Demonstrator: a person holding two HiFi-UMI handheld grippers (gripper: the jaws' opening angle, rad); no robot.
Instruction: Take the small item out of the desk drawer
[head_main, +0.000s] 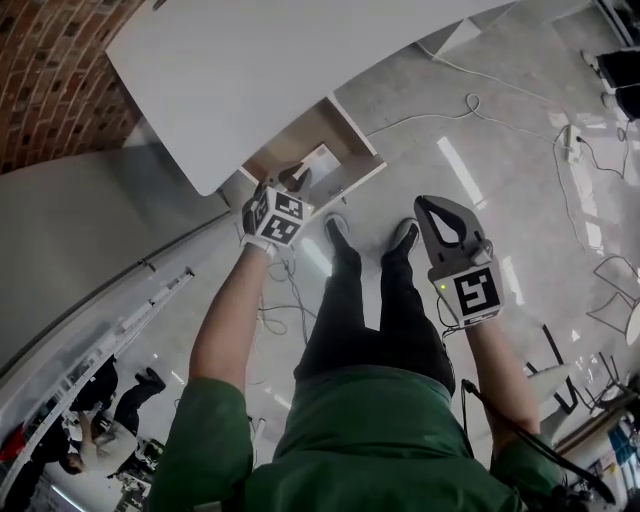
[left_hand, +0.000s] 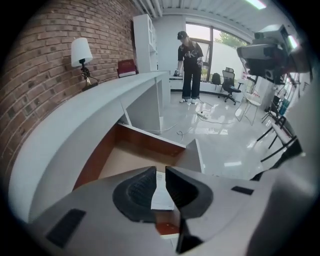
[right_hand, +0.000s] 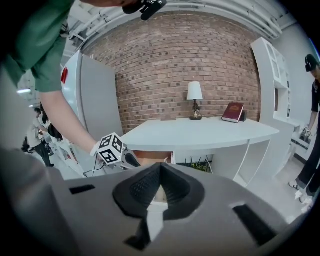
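Under the white desk top (head_main: 250, 70) the drawer (head_main: 345, 135) stands pulled out, its wooden floor (left_hand: 125, 160) bare at the left. A small white printed item (left_hand: 161, 192) lies inside it, also seen in the head view (head_main: 322, 160). My left gripper (head_main: 293, 178) hangs just over the drawer's front, pointing steeply down. Its jaws (left_hand: 160, 170) stand a narrow gap apart, and the item shows through that gap without being pinched. My right gripper (head_main: 440, 203) is lower and to the right, away from the drawer, its tips (right_hand: 160, 165) together on nothing.
A lamp (left_hand: 81, 52) and a red book (left_hand: 127, 67) stand on the desk by the brick wall. A person (left_hand: 190, 65) stands at the far end near office chairs (left_hand: 227, 82). Cables (head_main: 470, 105) lie on the glossy floor. My shoes (head_main: 370, 240) are below the drawer.
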